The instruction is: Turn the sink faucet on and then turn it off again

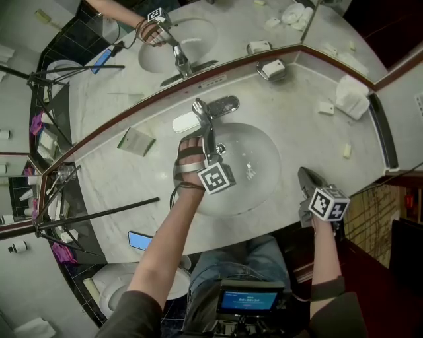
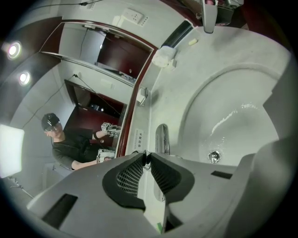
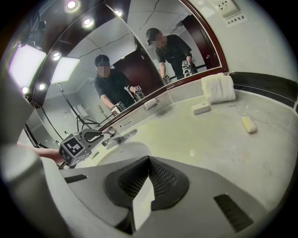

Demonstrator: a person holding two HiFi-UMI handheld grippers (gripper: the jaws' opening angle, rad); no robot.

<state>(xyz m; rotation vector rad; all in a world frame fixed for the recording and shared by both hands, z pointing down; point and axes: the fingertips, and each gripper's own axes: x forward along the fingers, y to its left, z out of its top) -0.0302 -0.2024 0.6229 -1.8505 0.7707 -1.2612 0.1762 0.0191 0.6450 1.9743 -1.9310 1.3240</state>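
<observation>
Left tongs point(image 2: 145, 155) clenched, tips together with nothing visible between them, positioned directly over the chrome faucet point(image 2: 161, 137) at the far rim of the sink point(image 1: 261, 155) in the marble desk point(image 1: 132, 178); right tongs point(image 3: 148, 160) likewise clenched, empty (at the desk's near right edge).

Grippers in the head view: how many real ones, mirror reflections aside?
2. The left gripper is over the basin at the faucet, jaws shut. The right gripper is by the counter's front edge, jaws shut. A third shows only in the mirror.
</observation>
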